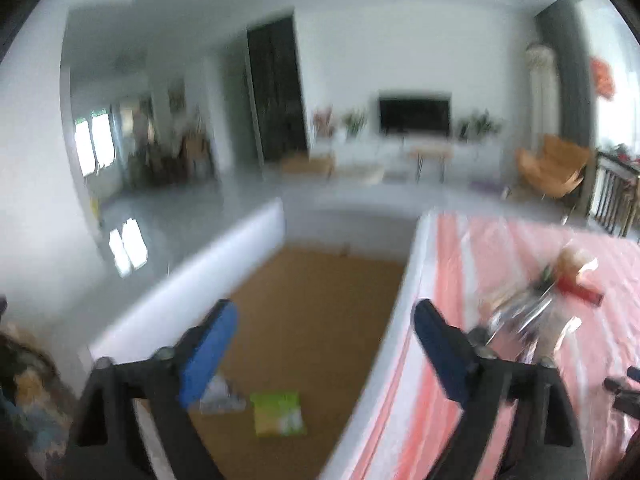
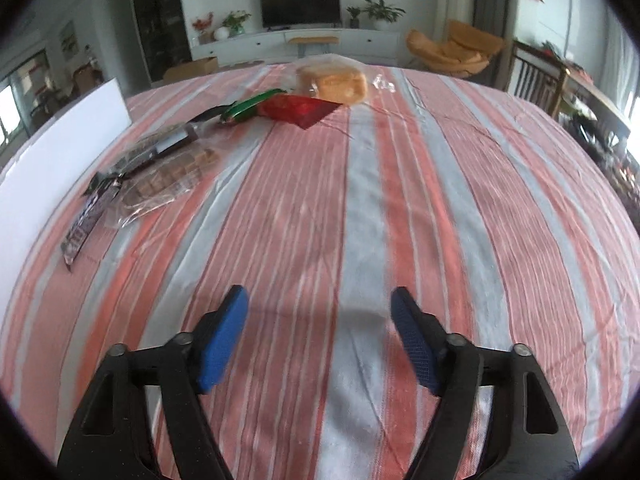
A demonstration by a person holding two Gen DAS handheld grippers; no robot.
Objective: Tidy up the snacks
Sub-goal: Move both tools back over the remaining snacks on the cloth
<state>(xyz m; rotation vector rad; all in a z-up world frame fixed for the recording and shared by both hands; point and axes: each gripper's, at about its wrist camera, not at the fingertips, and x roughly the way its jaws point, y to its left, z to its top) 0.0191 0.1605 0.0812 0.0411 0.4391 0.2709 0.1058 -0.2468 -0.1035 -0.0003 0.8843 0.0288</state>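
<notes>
My left gripper is open and holds nothing. It hangs over a white-walled box with a brown floor. A green snack packet and a pale packet lie inside the box. My right gripper is also open with nothing in it, above the striped tablecloth. Far ahead of it lie a bagged bread loaf, a red packet, a green packet, a clear pack of brown biscuits and a dark wrapper. The left wrist view is blurred and shows the snack pile on the table.
The box's white wall stands along the table's left edge. Beyond the table are a TV on a low white cabinet, potted plants, an orange chair and a dark railing at the right.
</notes>
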